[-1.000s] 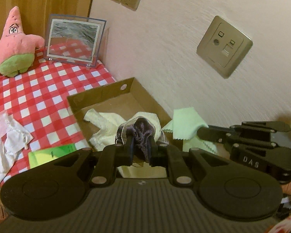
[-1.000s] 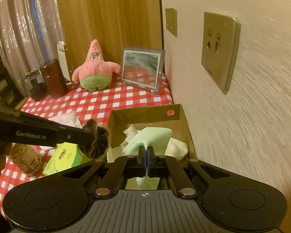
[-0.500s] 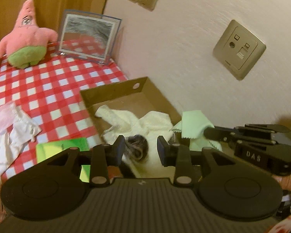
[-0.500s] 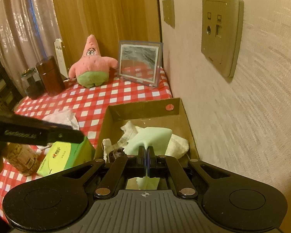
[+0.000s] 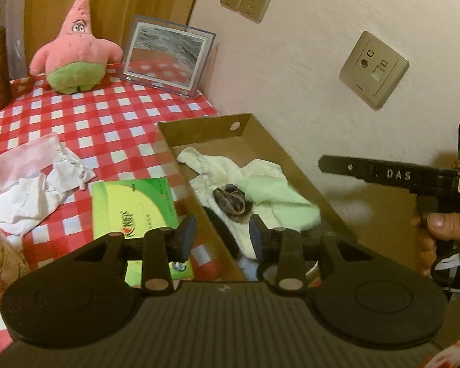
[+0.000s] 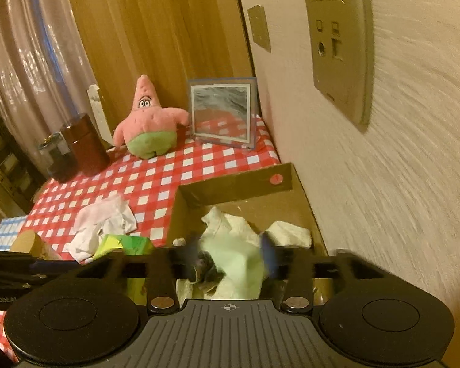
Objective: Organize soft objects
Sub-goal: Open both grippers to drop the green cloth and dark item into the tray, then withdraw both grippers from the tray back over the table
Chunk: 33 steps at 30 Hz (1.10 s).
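Note:
A cardboard box [image 5: 199, 130] stands against the wall on the checked table. In it lie a cream cloth [image 5: 217, 168], a dark scrunchie [image 5: 231, 204] and a light green cloth [image 5: 279, 194]. My left gripper [image 5: 222, 233] is open and empty over the box's near left wall. My right gripper [image 6: 230, 256] is open above the green cloth [image 6: 236, 263], with the scrunchie [image 6: 207, 268] beside it; it also shows in the left wrist view [image 5: 383, 173] at the right. A white and pink cloth [image 5: 36, 178] lies loose on the table. A pink star plush [image 5: 75, 52] sits at the back.
A green tissue pack [image 5: 135, 196] lies just left of the box. A framed picture [image 5: 168, 55] leans by the wall. Dark jars [image 6: 82, 144] stand at the back left. The wall [image 5: 322, 76] with sockets runs close along the box's right side.
My left gripper opened and dropped the scrunchie into the box, then drew back. My right gripper opened and the green cloth fell into the box.

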Tool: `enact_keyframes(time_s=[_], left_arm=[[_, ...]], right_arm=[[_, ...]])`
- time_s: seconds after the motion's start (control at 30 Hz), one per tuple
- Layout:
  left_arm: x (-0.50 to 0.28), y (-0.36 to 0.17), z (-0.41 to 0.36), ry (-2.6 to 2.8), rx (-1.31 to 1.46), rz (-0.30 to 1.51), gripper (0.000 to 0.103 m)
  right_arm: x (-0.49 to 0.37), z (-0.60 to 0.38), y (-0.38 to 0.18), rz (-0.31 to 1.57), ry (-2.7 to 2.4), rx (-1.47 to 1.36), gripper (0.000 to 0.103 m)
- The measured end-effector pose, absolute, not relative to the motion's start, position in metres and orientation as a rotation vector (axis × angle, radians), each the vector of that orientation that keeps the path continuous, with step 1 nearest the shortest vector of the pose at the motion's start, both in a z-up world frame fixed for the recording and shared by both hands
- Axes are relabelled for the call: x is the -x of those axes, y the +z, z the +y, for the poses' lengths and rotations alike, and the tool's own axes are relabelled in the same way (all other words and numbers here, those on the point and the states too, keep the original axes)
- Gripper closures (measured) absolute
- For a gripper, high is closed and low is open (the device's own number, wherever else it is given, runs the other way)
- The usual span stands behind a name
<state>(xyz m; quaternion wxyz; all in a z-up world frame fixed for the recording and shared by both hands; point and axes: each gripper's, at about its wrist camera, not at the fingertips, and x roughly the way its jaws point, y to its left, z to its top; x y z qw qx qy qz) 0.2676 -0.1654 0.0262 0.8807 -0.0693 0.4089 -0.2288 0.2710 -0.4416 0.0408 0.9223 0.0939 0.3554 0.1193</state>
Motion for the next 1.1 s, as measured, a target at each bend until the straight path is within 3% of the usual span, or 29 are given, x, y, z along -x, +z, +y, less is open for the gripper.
enact_keyframes(time_s=[0.4, 1.1], left_arm=[[-0.221, 0.029, -0.137, -0.44, 0.153, 0.832, 0.062], [-0.16, 0.046, -0.052, -0.278, 0.153, 0.806, 0.04]], right_arm=[[-0.206, -0.414, 0.016, 0.811, 0.225, -0.158, 0.051], [-0.147, -0.343, 0.056, 0.756, 0.268, -0.254, 0.051]])
